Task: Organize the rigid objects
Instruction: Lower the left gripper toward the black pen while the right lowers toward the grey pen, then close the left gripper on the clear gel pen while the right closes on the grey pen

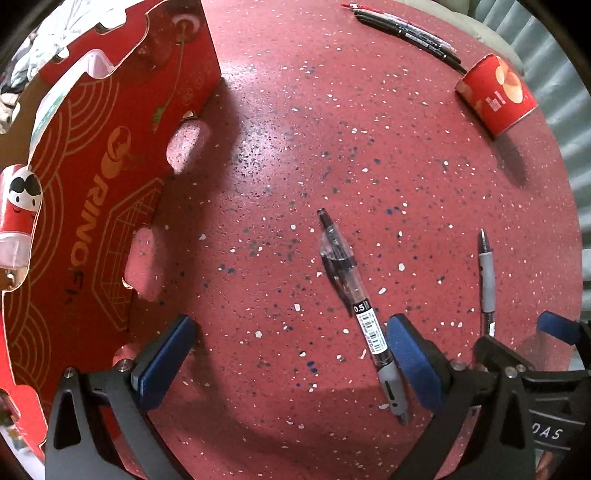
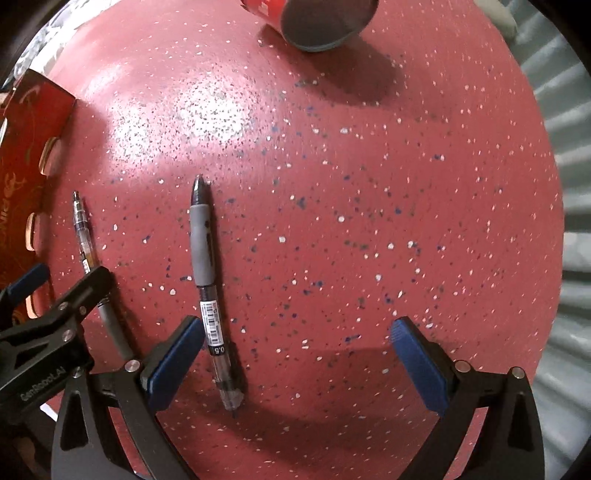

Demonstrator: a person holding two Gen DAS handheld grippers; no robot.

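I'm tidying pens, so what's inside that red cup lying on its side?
The red cup shows a dark, seemingly empty interior from the right wrist view; its deepest part is shadowed and cut off.

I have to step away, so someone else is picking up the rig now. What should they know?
Left hand-held gripper: open, empty, low over the table.
Right hand-held gripper: open, empty.
Two pens lie loose: one by the left gripper's right finger, one beside the right gripper's left finger.
More pens lie at the far edge, near a red cup on its side.
Nothing is in a grip yet; the loose pens remain.
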